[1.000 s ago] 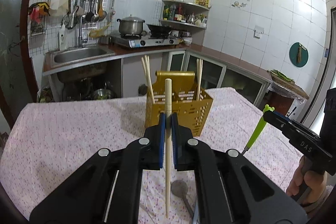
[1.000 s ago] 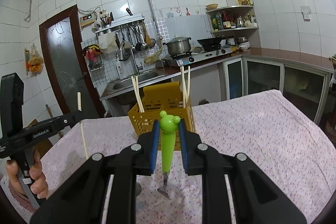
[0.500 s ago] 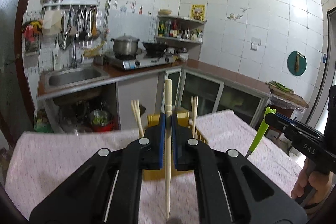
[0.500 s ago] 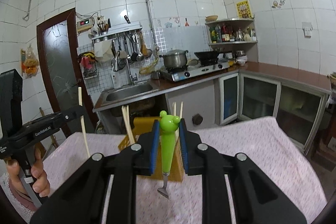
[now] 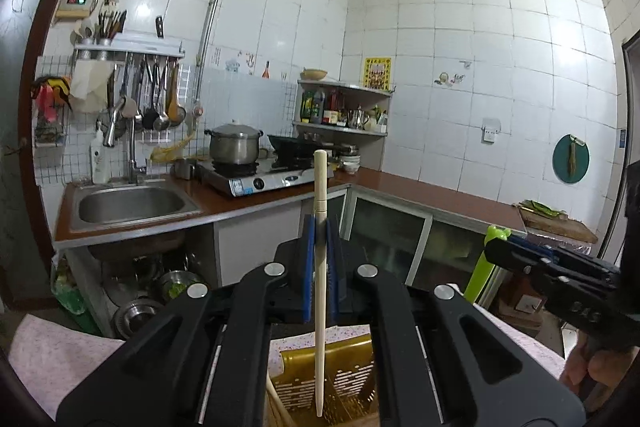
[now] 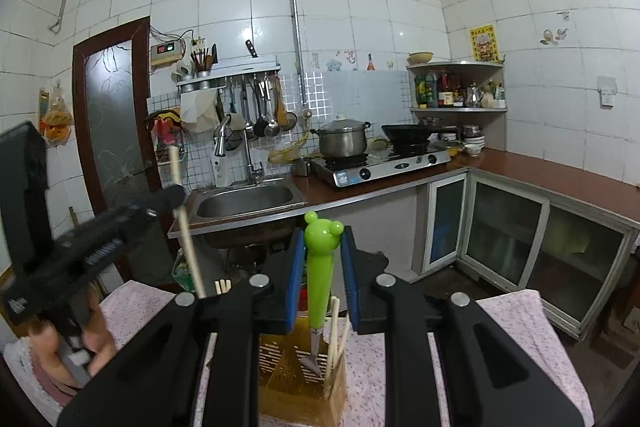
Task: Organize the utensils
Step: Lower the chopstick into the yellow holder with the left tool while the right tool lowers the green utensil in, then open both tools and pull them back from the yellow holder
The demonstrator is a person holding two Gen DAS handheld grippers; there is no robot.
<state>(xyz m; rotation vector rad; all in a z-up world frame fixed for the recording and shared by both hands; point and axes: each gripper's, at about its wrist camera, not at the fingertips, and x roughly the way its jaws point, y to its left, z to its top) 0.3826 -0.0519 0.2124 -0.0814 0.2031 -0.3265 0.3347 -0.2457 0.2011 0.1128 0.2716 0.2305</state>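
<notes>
My left gripper (image 5: pixel 319 227) is shut on a pale wooden chopstick (image 5: pixel 320 291) held upright, its lower tip hanging over the open top of the yellow slotted utensil holder (image 5: pixel 344 383). My right gripper (image 6: pixel 320 247) is shut on a green bear-headed fork (image 6: pixel 319 275), its metal tines pointing down into the same holder (image 6: pixel 296 367). Several chopsticks (image 6: pixel 334 331) stand in the holder. The left gripper with its chopstick (image 6: pixel 186 223) shows at the left of the right wrist view; the right gripper's black body (image 5: pixel 560 275) and the green fork handle (image 5: pixel 482 267) appear at the right of the left wrist view.
The holder stands on a table with a pink flowered cloth (image 6: pixel 516 323). Behind are a steel sink (image 5: pixel 128 205), a gas stove with a pot (image 5: pixel 236 147) and a wok, a corner shelf of bottles (image 6: pixel 456 91), glass-fronted cabinets (image 6: pixel 508 239) and a dark door (image 6: pixel 112 131).
Both grippers have risen and come forward over the holder, each still gripping its utensil. The holder has dropped from mid-frame to the bottom edge of both views.
</notes>
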